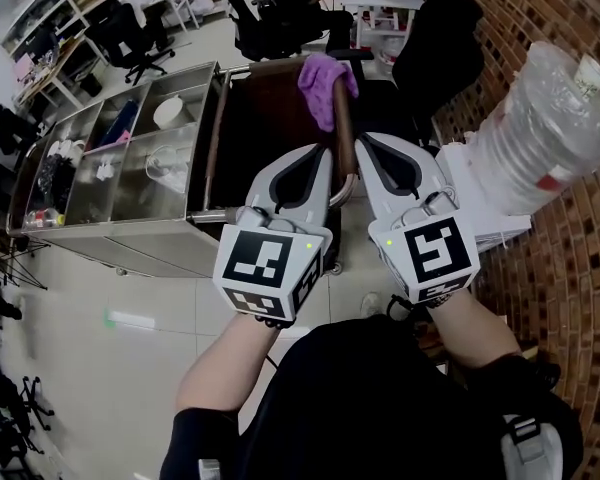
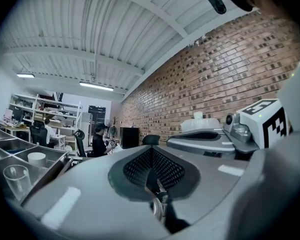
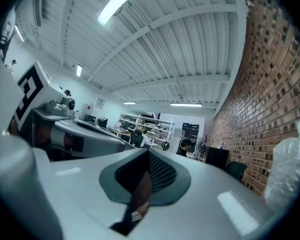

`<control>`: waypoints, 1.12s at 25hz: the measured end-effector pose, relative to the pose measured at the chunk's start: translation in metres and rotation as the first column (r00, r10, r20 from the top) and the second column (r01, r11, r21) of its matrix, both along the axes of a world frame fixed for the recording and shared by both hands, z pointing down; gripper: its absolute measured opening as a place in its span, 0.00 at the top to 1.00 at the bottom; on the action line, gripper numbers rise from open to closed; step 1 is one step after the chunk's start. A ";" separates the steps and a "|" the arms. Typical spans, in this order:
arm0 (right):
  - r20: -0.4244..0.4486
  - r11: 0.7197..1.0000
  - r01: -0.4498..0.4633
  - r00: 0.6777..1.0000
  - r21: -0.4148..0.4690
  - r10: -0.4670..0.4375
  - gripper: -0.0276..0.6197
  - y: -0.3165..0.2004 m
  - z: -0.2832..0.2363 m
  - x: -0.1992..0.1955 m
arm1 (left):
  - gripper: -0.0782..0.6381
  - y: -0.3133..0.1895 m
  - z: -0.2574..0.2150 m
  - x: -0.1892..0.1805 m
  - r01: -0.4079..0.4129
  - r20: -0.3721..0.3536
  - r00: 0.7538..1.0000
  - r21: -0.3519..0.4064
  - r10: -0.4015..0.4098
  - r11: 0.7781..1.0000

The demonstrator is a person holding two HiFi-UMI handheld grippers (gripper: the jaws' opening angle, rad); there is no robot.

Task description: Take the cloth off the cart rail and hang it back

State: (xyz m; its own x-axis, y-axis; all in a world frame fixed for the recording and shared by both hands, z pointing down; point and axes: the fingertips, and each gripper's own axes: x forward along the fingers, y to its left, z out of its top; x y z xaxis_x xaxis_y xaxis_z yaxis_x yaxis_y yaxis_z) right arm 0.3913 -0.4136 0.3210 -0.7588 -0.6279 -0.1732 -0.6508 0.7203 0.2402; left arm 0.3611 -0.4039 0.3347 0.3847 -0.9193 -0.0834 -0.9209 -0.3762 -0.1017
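A purple cloth (image 1: pixel 326 81) hangs bunched over the far right corner of the cart's brown rail (image 1: pixel 346 138). My two grippers are held side by side just short of it, pointing at the cart. The left gripper (image 1: pixel 323 152) has its tips by the rail's right bar, below the cloth, and its jaws are together with nothing between them. The right gripper (image 1: pixel 368 140) lies just right of that bar, also shut and empty. In both gripper views the jaws (image 2: pixel 150 156) (image 3: pixel 149 156) meet, facing the ceiling and brick wall; the cloth is hidden there.
The steel cart (image 1: pixel 195 218) holds compartments with a bowl (image 1: pixel 168 112), a clear cup (image 1: pixel 165 163) and small items. A large water bottle (image 1: pixel 555 118) lies on a white stand to the right. A dark chair (image 1: pixel 435 38) stands behind the cart by the brick wall.
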 end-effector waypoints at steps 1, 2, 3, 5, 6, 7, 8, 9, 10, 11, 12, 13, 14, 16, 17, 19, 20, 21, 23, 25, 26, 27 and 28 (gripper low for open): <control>-0.001 1.000 -0.004 1.000 0.001 0.004 0.96 0.003 -0.001 0.002 | 0.90 0.003 -0.001 0.002 0.000 0.000 1.000 0.003 0.000 1.000; -0.003 1.000 -0.007 1.000 0.000 0.007 0.96 0.006 -0.002 0.005 | 0.90 0.005 -0.002 0.003 0.001 -0.003 1.000 0.005 -0.001 1.000; -0.004 1.000 -0.008 1.000 0.000 0.008 0.96 0.008 -0.002 0.007 | 0.90 0.007 -0.002 0.005 0.003 -0.009 1.000 0.006 -0.003 1.000; 0.000 1.000 -0.002 1.000 0.003 0.002 0.96 0.011 -0.003 0.011 | 0.90 0.009 -0.003 0.008 0.009 -0.022 1.000 0.007 -0.009 1.000; 0.003 1.000 0.003 1.000 0.007 -0.003 0.96 0.013 -0.004 0.013 | 0.90 0.010 -0.002 0.010 0.011 -0.021 1.000 0.009 -0.011 1.000; 0.005 1.000 0.008 1.000 0.010 -0.008 0.96 0.014 -0.003 0.015 | 0.90 0.010 0.000 0.011 0.012 -0.016 1.000 0.012 -0.012 1.000; 0.006 1.000 0.011 1.000 0.012 -0.011 0.96 0.015 -0.003 0.017 | 0.90 0.011 0.002 0.013 0.013 -0.011 1.000 0.014 -0.013 1.000; 0.004 1.000 0.012 1.000 0.008 -0.012 0.96 0.016 -0.001 0.019 | 0.90 0.011 0.004 0.014 0.017 -0.009 1.000 0.016 -0.017 1.000; -0.005 1.000 0.010 1.000 -0.013 -0.010 0.96 0.017 0.002 0.021 | 0.90 0.012 0.006 0.015 0.021 -0.009 1.000 0.016 -0.021 1.000; -0.025 0.998 0.001 1.000 -0.058 -0.002 0.96 0.018 0.007 0.023 | 0.90 0.012 0.007 0.016 0.026 -0.010 1.000 0.016 -0.025 1.000; -0.048 0.994 -0.011 0.999 -0.112 0.006 0.96 0.020 0.014 0.024 | 0.90 0.012 0.009 0.016 0.029 -0.010 1.000 0.016 -0.029 0.999; -0.058 0.991 -0.015 0.998 -0.135 0.007 0.96 0.021 0.017 0.025 | 0.90 0.012 0.010 0.017 0.032 -0.011 0.999 0.016 -0.031 0.999; -0.046 0.994 -0.003 0.999 -0.106 -0.002 0.96 0.021 0.014 0.024 | 0.90 0.012 0.011 0.017 0.034 -0.010 0.999 0.016 -0.034 0.999; -0.006 0.999 0.033 0.999 -0.006 -0.033 0.96 0.020 0.005 0.021 | 0.90 0.012 0.015 0.018 0.040 -0.010 0.999 0.014 -0.040 0.999; -0.006 0.999 0.039 0.999 -0.008 -0.039 0.96 0.020 0.006 0.020 | 0.90 0.012 0.016 0.019 0.043 -0.009 0.999 0.012 -0.043 0.999; -0.045 0.994 0.020 0.999 -0.111 -0.025 0.96 0.022 0.019 0.023 | 0.90 0.011 0.019 0.020 0.049 -0.008 0.999 0.012 -0.049 0.999; -0.057 0.990 0.015 0.998 -0.138 -0.023 0.96 0.022 0.023 0.023 | 0.90 0.010 0.019 0.020 0.052 -0.008 0.999 0.013 -0.051 0.999; -0.046 0.994 0.024 0.998 -0.111 -0.030 0.96 0.022 0.022 0.023 | 0.90 0.010 0.020 0.021 0.053 -0.007 0.999 0.014 -0.053 0.998; -0.008 0.998 0.055 0.998 -0.008 -0.055 0.96 0.020 0.012 0.021 | 0.90 0.009 0.023 0.022 0.055 -0.005 0.998 0.014 -0.055 0.998; -0.023 0.998 0.045 0.999 -0.052 -0.046 0.96 0.020 0.018 0.023 | 0.90 0.008 0.025 0.024 0.054 -0.004 0.999 0.012 -0.054 0.998; -0.044 0.993 0.030 0.998 -0.111 -0.035 0.96 0.020 0.024 0.026 | 0.90 0.007 0.026 0.025 0.053 -0.004 0.999 0.010 -0.053 0.999; -0.054 0.990 0.022 0.998 -0.138 -0.030 0.96 0.020 0.027 0.027 | 0.90 0.006 0.026 0.026 0.052 -0.004 0.999 0.009 -0.052 0.999; -0.045 0.993 0.027 0.998 -0.115 -0.033 0.96 0.019 0.025 0.028 | 0.90 0.005 0.027 0.027 0.052 -0.003 0.999 0.008 -0.052 0.999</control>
State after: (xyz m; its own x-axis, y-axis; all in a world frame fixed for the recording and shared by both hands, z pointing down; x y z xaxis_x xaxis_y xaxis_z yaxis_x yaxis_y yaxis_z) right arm 0.4188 -0.3947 0.3464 -0.7833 -0.6182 -0.0654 -0.6183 0.7639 0.1847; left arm 0.3882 -0.3984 0.3618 0.3365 -0.9372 -0.0922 -0.9394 -0.3273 -0.1018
